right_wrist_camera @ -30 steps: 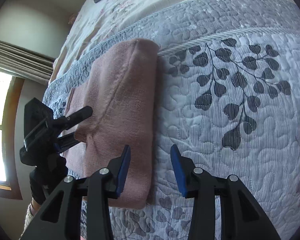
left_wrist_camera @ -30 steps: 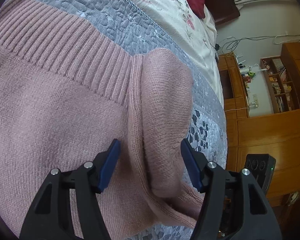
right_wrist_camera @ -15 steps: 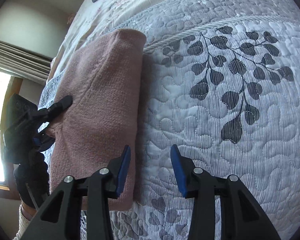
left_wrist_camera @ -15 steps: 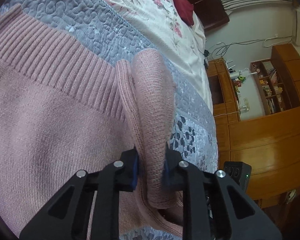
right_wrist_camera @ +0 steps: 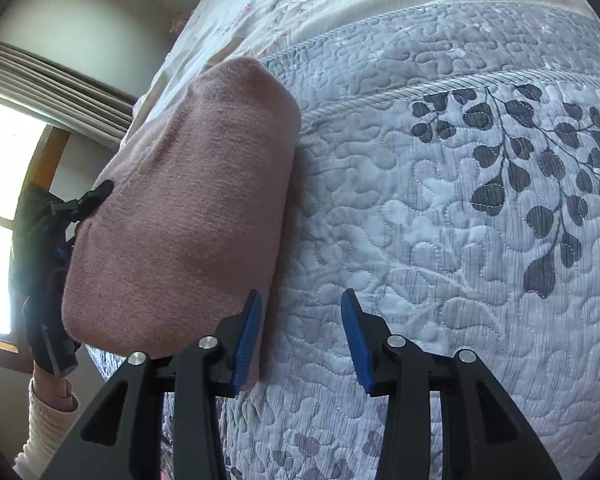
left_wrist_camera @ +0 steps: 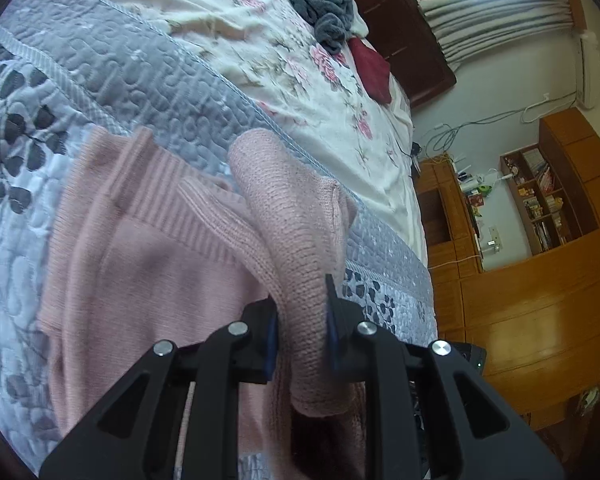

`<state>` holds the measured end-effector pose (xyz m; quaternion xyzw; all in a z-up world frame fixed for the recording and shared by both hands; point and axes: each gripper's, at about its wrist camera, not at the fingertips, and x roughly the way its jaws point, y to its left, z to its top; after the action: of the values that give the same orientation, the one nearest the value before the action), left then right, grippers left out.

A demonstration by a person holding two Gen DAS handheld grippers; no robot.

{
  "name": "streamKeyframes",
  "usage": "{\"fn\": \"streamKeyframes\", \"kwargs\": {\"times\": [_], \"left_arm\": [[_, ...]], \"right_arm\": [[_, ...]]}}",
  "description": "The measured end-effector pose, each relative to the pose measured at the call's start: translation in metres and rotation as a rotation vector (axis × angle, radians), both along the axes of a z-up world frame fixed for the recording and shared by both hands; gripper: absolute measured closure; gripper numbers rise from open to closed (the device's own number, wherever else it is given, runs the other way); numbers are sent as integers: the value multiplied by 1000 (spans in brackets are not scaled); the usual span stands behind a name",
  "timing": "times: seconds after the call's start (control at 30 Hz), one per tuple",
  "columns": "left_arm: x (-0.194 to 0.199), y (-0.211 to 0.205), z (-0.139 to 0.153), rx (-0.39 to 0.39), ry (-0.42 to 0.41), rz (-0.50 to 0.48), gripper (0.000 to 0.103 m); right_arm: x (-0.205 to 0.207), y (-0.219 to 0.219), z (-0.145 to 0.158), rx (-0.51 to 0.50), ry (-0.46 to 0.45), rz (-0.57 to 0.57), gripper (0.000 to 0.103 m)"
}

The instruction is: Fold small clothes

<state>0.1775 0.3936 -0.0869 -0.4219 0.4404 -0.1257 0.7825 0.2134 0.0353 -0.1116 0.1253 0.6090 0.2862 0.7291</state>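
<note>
Sweater (left_wrist_camera: pixel 156 264): pink knit, lying on the bed's quilt (left_wrist_camera: pixel 112 64), one folded edge lifted
Left claw (left_wrist_camera: pixel 300 330): pinching that raised fold
Right claw (right_wrist_camera: pixel 300 336): spread, empty, just beside the sweater's edge
Risk: the thick knit may slide from the pinch, or the fold may land crooked since only one side is held

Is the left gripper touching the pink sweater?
Touching. The left wrist view shows the left gripper shut on a fold of the sweater, fabric pinched between both blue pads.
</note>
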Motion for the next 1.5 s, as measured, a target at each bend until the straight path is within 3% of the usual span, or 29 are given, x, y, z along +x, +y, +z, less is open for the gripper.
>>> {"fn": "streamKeyframes", "kwargs": {"times": [0.4,0.57,0.67,0.8,0.93,1.03,1.1,1.13,1.17,1.2,1.3,1.5], "left_arm": [[-31,98,-35,24,67,149,86],[-34,103,-64,-1,116,94,83],[-42,104,-60,-24,100,103,72],[-69,107,-37,7,55,105,62],[-101,81,-14,111,26,21,53],[-116,58,-17,141,39,-43,49],[-118,47,-28,130,72,-63,52],[-117,42,-34,143,88,-74,63],[-115,38,-40,168,114,-85,86],[-112,37,-46,171,137,-96,96],[-111,46,-52,153,137,-73,97],[-120,61,-77,140,160,-69,97]], "right_arm": [[-24,62,3,14,-32,144,59],[-31,84,-1,-6,-32,178,59],[-34,90,-2,-5,-24,185,59],[-41,93,-2,10,-16,192,54],[-50,100,-7,38,12,200,53],[-54,107,-17,40,47,189,53],[-53,112,-27,50,97,173,52],[-53,113,-31,56,116,168,52],[-54,113,-34,60,127,165,56],[-54,113,-34,60,124,164,67],[-57,109,-25,74,90,176,80],[-69,113,-33,-10,59,226,82]]}}
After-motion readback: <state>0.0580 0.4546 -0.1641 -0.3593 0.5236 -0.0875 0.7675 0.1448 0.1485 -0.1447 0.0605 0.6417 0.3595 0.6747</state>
